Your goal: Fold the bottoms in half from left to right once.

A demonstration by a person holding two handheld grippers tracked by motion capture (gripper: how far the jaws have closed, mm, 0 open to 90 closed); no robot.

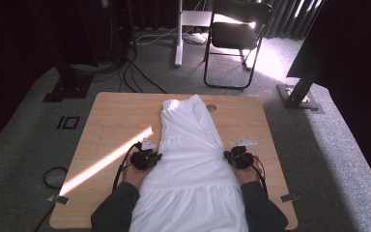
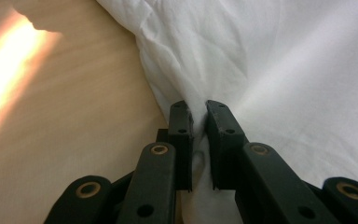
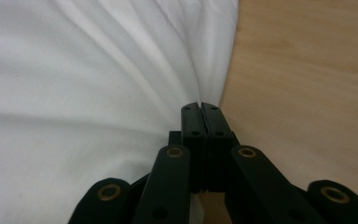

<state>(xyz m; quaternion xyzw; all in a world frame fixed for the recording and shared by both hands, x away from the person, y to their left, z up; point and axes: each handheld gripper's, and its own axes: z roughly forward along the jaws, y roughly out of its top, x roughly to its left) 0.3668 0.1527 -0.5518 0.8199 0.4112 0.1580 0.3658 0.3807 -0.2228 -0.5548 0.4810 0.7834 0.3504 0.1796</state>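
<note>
A white tiered dress [image 1: 193,159] lies lengthwise down the middle of the wooden table [image 1: 121,121], its narrow top at the far end and its wide hem over the near edge. My left gripper [image 1: 155,155] is at the dress's left edge about halfway down. In the left gripper view its jaws [image 2: 199,109] are shut on a bunched fold of the white cloth [image 2: 270,70]. My right gripper [image 1: 228,155] is at the opposite edge. In the right gripper view [image 3: 200,109] its jaws are pressed tight on the cloth's edge [image 3: 98,84], and creases run toward them.
A strip of sunlight [image 1: 106,159] crosses the table's left half. A small round hole [image 1: 211,108] sits near the far edge beside the dress. Beyond the table stand a black folding chair [image 1: 236,34], a white post [image 1: 178,34], and cables on the carpet.
</note>
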